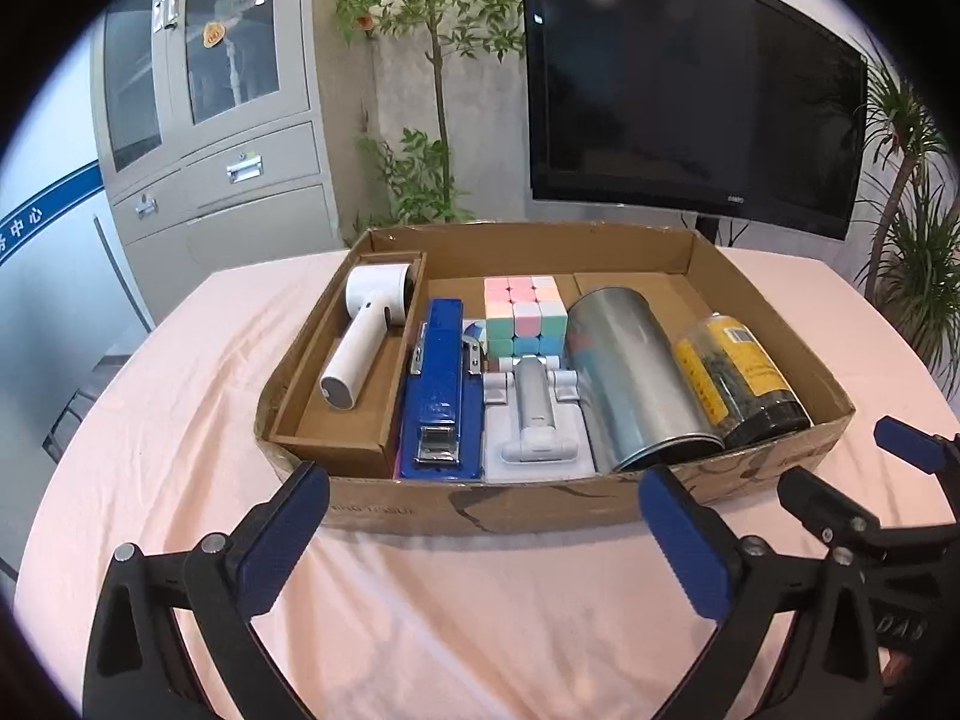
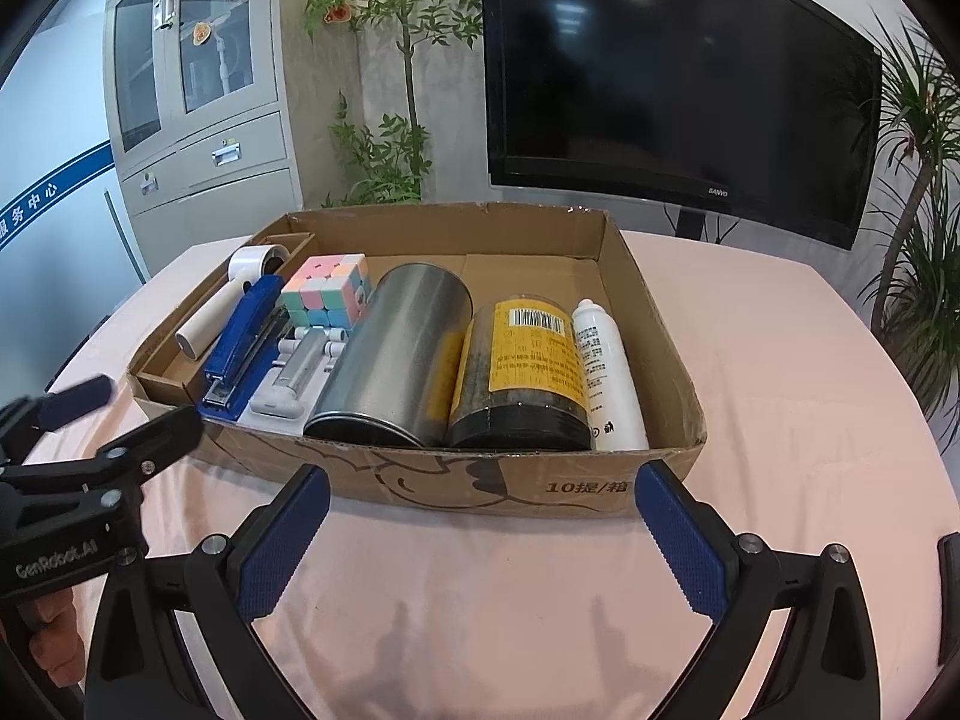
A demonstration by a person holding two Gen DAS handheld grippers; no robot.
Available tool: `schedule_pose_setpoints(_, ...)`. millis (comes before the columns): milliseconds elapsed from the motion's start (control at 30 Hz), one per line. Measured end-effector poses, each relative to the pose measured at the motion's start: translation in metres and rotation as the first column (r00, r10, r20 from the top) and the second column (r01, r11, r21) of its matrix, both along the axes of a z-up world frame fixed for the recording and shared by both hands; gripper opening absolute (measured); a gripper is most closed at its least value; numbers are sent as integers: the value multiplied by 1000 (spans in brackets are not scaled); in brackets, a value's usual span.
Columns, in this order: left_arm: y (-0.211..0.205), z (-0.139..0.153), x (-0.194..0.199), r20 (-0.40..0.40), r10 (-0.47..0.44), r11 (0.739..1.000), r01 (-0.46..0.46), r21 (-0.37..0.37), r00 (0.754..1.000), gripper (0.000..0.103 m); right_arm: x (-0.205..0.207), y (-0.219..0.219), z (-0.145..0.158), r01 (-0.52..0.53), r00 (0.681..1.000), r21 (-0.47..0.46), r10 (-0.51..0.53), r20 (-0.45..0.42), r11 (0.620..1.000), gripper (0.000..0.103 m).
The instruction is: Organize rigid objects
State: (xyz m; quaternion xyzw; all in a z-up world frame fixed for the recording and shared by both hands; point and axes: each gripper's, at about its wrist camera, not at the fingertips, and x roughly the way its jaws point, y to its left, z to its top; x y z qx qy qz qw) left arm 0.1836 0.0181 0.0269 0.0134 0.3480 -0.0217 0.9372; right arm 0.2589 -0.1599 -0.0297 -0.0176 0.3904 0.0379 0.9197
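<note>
A cardboard box (image 1: pixel 480 510) (image 2: pixel 510 486) stands on the pink table. It holds a white handheld device (image 1: pixel 366 336) (image 2: pixel 222 300) in an inner tray, a blue stapler (image 1: pixel 441 384) (image 2: pixel 240 342), a pastel cube (image 1: pixel 525 315) (image 2: pixel 327 291), a white-grey stand (image 1: pixel 534 414) (image 2: pixel 300 372), a metal tin (image 1: pixel 624 366) (image 2: pixel 390 348), a yellow-labelled jar (image 1: pixel 738 378) (image 2: pixel 528 366) and a white bottle (image 2: pixel 606 366). My left gripper (image 1: pixel 480 534) is open and empty before the box's front wall. My right gripper (image 2: pixel 480 534) is open and empty there too.
A large black TV (image 1: pixel 690 84) stands behind the table. A grey cabinet (image 1: pixel 210 120) is at the back left. Potted plants (image 1: pixel 432 90) (image 2: pixel 918 210) stand behind and to the right. The pink tablecloth (image 2: pixel 810 390) spreads around the box.
</note>
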Motion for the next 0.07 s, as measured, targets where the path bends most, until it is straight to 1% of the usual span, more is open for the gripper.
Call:
schedule_pose_setpoints(33,4,-1,3,-16,-11,999,10,-33,1000,102,1,-1,-1,4,1000,8,-4,-5,1000,102)
schedule_pose_setpoints(67,8,-1,4,-18,-1,999,0,-47,1000,102,2,-1,-2,6,1000,7,-6,-7,1000,102)
